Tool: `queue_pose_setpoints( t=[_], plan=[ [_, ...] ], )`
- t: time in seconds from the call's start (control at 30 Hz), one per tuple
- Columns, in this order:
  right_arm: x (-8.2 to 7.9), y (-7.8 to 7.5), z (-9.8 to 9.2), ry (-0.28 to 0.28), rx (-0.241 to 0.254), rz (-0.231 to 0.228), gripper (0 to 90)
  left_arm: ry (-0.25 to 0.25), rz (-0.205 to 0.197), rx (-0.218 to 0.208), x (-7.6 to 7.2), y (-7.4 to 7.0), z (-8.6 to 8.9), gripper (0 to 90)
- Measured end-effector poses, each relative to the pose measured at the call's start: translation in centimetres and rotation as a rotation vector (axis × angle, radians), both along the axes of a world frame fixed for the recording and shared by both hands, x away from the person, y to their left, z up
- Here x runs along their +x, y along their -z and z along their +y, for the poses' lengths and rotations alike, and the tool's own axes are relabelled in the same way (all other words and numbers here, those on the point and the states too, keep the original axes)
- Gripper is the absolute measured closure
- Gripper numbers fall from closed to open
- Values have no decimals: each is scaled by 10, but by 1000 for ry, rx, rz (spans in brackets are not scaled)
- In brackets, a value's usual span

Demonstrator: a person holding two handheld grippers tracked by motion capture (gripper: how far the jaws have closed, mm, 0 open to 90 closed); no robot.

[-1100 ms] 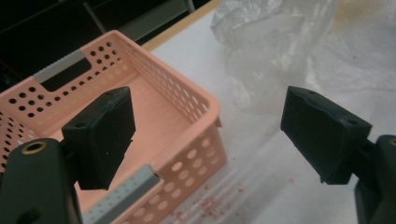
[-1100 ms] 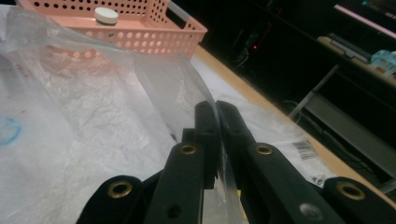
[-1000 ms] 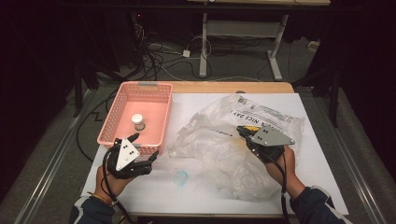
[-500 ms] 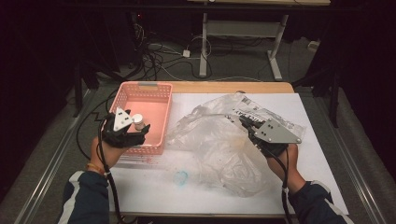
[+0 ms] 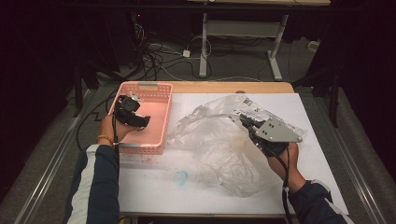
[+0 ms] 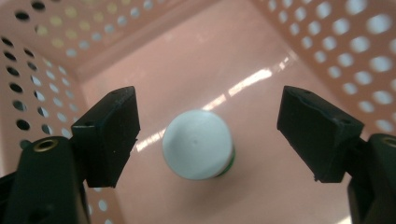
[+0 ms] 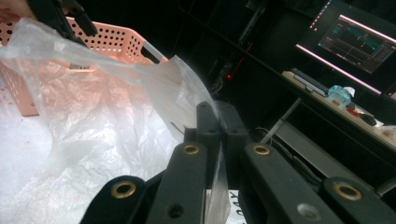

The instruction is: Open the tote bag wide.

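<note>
A pink perforated basket [image 5: 161, 114] stands at the table's left. Inside it a small bottle with a white cap [image 6: 198, 143] and a green rim stands upright on the basket floor [image 6: 261, 51]. My left gripper [image 5: 140, 122] hangs inside the basket, open, and in the left gripper view the white cap sits between the two jaws, touching neither [image 6: 208, 135]. A large clear plastic bag [image 5: 219, 149] lies crumpled on the white table [image 5: 154, 186]. My right gripper [image 5: 243, 120] is shut on the upper edge of the plastic bag [image 7: 84, 116], holding it lifted [image 7: 218, 121].
A faint blue smear [image 5: 180, 176] marks the table near its front. Beyond the table's far edge, cables [image 5: 154, 56] and a desk frame [image 5: 243, 32] stand on the floor. A monitor [image 7: 359, 39] glows at the back in the right gripper view.
My left gripper has moved from the table's front left up over the basket and down into it, around the bottle. My right gripper has lifted the bag's edge a little.
</note>
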State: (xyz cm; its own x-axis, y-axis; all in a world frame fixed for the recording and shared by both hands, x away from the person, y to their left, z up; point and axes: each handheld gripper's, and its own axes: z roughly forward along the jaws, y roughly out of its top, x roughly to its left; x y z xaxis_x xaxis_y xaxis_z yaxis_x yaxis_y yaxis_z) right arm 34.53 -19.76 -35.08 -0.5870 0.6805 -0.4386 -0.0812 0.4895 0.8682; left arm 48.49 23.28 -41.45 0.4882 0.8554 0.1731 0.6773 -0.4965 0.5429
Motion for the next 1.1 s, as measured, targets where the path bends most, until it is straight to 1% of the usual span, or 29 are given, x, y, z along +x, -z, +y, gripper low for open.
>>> queue_pose_setpoints(
  t=[0.03,0.07,0.1,0.13,0.17,0.23,0.27,0.33,0.43,0.47,0.53,0.63,0.67,0.73,0.8,0.93,0.97,1.0,1.03,1.07,1.1],
  plan=[
    [0,0,-1,0,2,3,900,-9,17,2,3,2,1,246],
    [1,0,-1,-1,4,9,900,-19,29,4,5,4,3,251],
    [1,0,-2,-2,3,10,900,-20,42,-6,6,6,5,278],
    [2,1,-2,-3,3,12,900,-23,56,-13,7,7,7,333],
    [2,1,-2,-4,4,15,900,-25,68,-9,8,8,9,358],
    [2,2,-2,-8,2,23,900,-23,93,-16,10,8,11,399],
    [2,2,-2,-10,-1,24,900,-26,96,-23,11,9,12,398],
    [2,3,0,-15,-3,29,900,-23,99,-22,11,9,12,399],
    [2,4,1,-24,-7,34,900,-18,139,15,14,14,9,413],
    [2,4,1,-25,-7,34,900,-17,144,15,15,15,9,420],
    [1,5,2,-30,-11,39,900,-4,144,17,14,14,8,467],
    [2,6,2,-28,-10,41,900,1,144,15,13,13,8,474],
    [2,5,1,-27,-8,40,900,3,134,14,11,12,8,476],
    [2,5,0,-24,-1,42,900,5,104,-15,8,8,9,478],
    [2,5,0,-21,0,41,900,6,60,-43,4,3,10,478],
    [2,5,0,-18,4,35,900,12,-25,-77,-9,-6,12,479],
    [2,5,1,-17,6,34,900,12,-25,-77,-9,-6,12,479],
    [2,5,1,-17,6,32,900,20,-72,-98,-18,-11,13,480],
    [2,5,2,-16,6,34,900,20,-72,-98,-18,-11,13,480],
    [2,5,2,-15,6,31,900,26,-111,-128,-26,-15,14,480],
    [2,5,3,-15,7,30,900,28,-134,-135,-30,-16,13,480]
  ],
)
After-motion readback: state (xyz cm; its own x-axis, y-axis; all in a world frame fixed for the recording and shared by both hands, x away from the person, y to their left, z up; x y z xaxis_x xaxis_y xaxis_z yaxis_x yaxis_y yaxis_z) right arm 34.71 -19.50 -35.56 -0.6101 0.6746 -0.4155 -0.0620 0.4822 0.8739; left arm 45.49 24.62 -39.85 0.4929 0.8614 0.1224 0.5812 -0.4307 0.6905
